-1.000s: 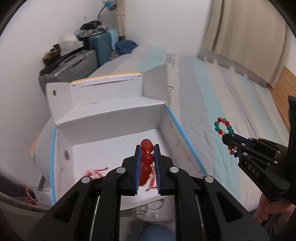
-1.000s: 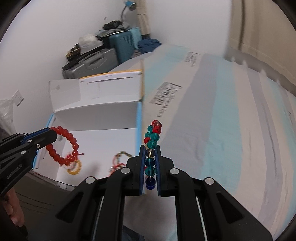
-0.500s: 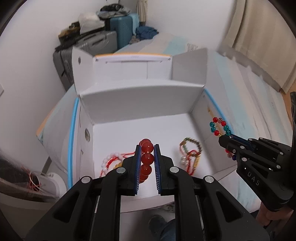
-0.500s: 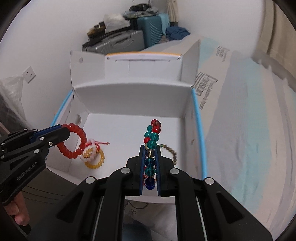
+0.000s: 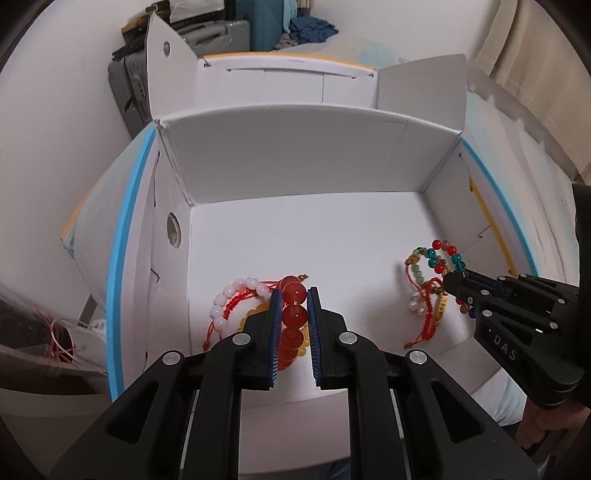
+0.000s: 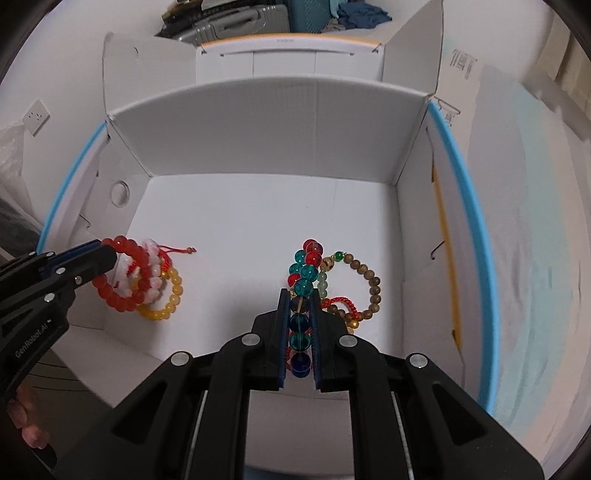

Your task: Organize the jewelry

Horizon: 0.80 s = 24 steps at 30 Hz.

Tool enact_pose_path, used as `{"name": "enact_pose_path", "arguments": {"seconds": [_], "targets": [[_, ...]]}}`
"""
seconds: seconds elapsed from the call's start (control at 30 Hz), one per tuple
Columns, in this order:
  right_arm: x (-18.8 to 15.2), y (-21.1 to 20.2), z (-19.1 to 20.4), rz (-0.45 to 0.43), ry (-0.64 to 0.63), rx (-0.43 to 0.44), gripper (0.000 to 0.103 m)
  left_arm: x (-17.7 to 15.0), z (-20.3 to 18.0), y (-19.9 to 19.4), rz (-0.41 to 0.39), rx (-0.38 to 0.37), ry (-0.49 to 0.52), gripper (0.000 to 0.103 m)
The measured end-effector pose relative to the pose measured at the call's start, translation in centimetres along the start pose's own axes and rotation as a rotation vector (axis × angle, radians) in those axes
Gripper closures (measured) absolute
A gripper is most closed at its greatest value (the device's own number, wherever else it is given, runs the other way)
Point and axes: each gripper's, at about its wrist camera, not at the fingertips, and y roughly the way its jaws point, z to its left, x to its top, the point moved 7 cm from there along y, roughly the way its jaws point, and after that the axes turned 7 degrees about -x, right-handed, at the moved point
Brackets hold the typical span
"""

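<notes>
My left gripper (image 5: 292, 295) is shut on a red bead bracelet (image 5: 293, 314) and holds it over the front left of the open white box (image 5: 303, 162). It also shows in the right wrist view (image 6: 122, 280). My right gripper (image 6: 300, 295) is shut on a teal and red bead bracelet (image 6: 303, 273) over the front right of the box (image 6: 273, 122). Under the left gripper lie a white bead bracelet with red cord (image 5: 236, 299) and a yellow bead bracelet (image 6: 166, 299). Under the right gripper lie a brown bead bracelet (image 6: 365, 291) and red cord pieces (image 5: 428, 306).
The box stands on a bed with a striped white, grey and pale blue cover (image 6: 524, 229). Its flaps stand up at the back and sides. Suitcases (image 5: 221, 29) and clothes are piled against the wall behind. A wall socket (image 6: 36, 116) is on the left.
Both grippers have moved forward and down over the box, each still holding its bracelet. The box floor and the bracelets lying in it now fill both views.
</notes>
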Motion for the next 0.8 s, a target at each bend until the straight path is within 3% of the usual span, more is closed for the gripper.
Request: {"name": "enact_pose_path", "arguments": {"seconds": [0.3, 0.4, 0.47, 0.53, 0.8], "targets": [[-0.3, 1.1, 0.2, 0.006, -0.007, -0.016, 0.090, -0.1, 0.7, 0.9, 0.006, 0.046, 0.026, 0.087], [-0.3, 0.5, 0.2, -0.017, -0.001, -0.009, 0.064, 0.0, 0.9, 0.5, -0.018, 0.066, 0.019, 0.072], [-0.3, -0.1, 0.2, -0.037, -0.001, -0.003, 0.056, 0.1, 1.0, -0.1, -0.035, 0.070, 0.009, 0.063], [-0.1, -0.8, 0.0, -0.053, 0.001, 0.002, 0.042, 0.2, 1.0, -0.8, -0.054, 0.084, 0.009, 0.049], [0.3, -5.0, -0.7, -0.152, 0.011, 0.006, 0.016, 0.6, 1.0, -4.5, -0.147, 0.098, -0.008, 0.018]]}}
